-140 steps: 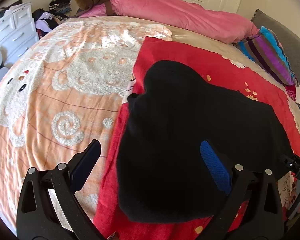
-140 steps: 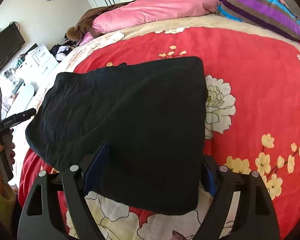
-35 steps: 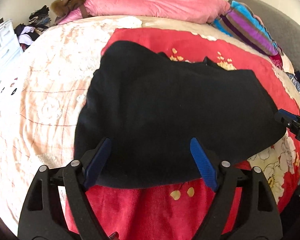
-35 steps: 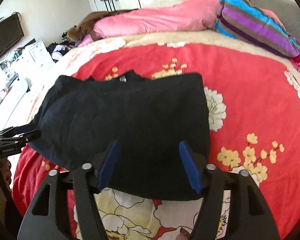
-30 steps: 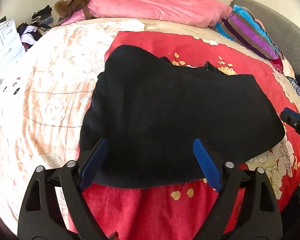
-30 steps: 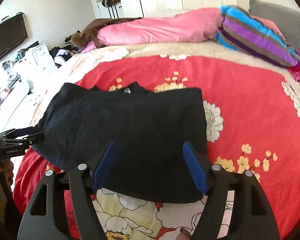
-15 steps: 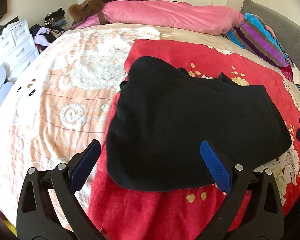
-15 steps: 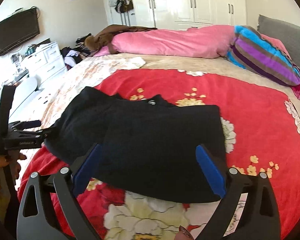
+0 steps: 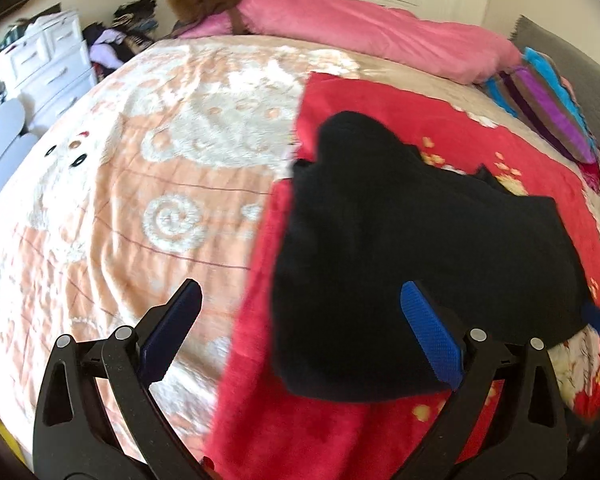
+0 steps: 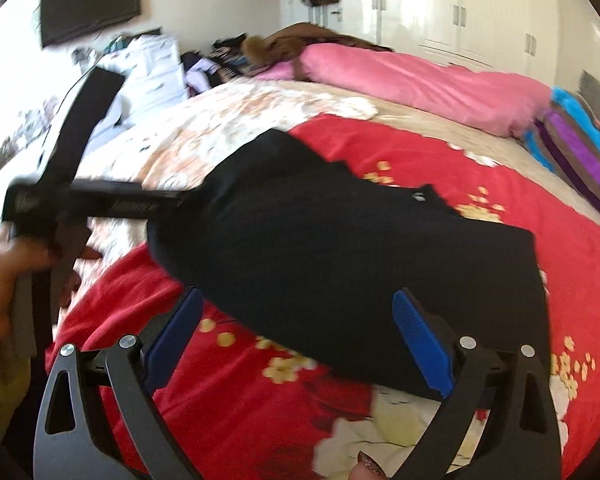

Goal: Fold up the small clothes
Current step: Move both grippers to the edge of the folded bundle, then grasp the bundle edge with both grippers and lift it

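Black garment (image 9: 420,240), folded, lay flat on the red floral blanket (image 9: 292,432) on the bed. Left gripper (image 9: 300,332): angled downward, jaws just opened wide and empty, garment's near corner at 1 o'clock. Right gripper (image 10: 298,340): angled downward, jaws just opened wide, empty, above the garment's near edge. Left hand (image 10: 8,276) at 9 o'clock, gripping its handle.

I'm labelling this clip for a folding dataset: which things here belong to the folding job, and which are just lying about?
Part of the job:
- black garment, lying on the red floral blanket
- left tongs, open
- right tongs, open

Just lying about:
- pink duvet
- striped pillow
- brown coat
- white drawers
- wall TV
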`<state>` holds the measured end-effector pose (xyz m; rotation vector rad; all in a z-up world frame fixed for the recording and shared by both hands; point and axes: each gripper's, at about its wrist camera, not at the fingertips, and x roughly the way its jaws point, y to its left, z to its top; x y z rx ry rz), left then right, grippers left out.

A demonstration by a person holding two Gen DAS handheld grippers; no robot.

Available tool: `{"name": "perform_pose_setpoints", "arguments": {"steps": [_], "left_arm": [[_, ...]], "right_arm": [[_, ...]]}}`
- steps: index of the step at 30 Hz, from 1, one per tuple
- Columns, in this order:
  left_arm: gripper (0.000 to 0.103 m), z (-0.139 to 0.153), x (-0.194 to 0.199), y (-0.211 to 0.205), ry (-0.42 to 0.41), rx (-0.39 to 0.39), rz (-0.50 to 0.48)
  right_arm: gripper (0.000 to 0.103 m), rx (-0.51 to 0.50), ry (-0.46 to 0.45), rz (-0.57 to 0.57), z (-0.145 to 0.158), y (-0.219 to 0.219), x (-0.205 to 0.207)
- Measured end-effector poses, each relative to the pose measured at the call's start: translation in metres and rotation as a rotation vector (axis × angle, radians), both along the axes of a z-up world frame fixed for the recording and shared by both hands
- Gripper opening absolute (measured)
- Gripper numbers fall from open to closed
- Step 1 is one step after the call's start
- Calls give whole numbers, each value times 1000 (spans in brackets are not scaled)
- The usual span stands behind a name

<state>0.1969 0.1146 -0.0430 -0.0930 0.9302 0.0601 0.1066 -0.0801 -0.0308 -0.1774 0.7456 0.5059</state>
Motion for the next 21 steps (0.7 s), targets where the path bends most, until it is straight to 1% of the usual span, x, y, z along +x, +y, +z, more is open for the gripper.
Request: {"name": "perform_pose_setpoints", "arguments": {"steps": [2, 3, 4, 7, 11, 14, 16, 19, 21], "left_arm": [[94, -2, 7, 16, -2, 24, 51], [94, -2, 9, 22, -4, 20, 69], [94, -2, 11, 30, -5, 6, 87], [94, -5, 15, 51, -7, -67, 134], [94, -10, 21, 61, 1, -91, 150], [94, -12, 28, 69, -8, -151, 159], [94, -9, 33, 74, -30, -192, 164], [93, -2, 42, 77, -61, -214, 169], [93, 0, 48, 78, -77, -264, 162]], "right_arm": [[95, -28, -3, 36, -7, 18, -3], [95, -39, -7, 48, -10, 24, -4], [95, -53, -12, 60, -13, 32, -5], [95, -89, -24, 90, -23, 52, -6], [95, -125, -43, 124, -34, 77, -3], [95, -147, -44, 139, -42, 93, 1], [95, -168, -54, 152, -48, 102, 2], [95, -204, -76, 167, -55, 113, 4], [95, -213, -81, 167, -60, 117, 7]]}}
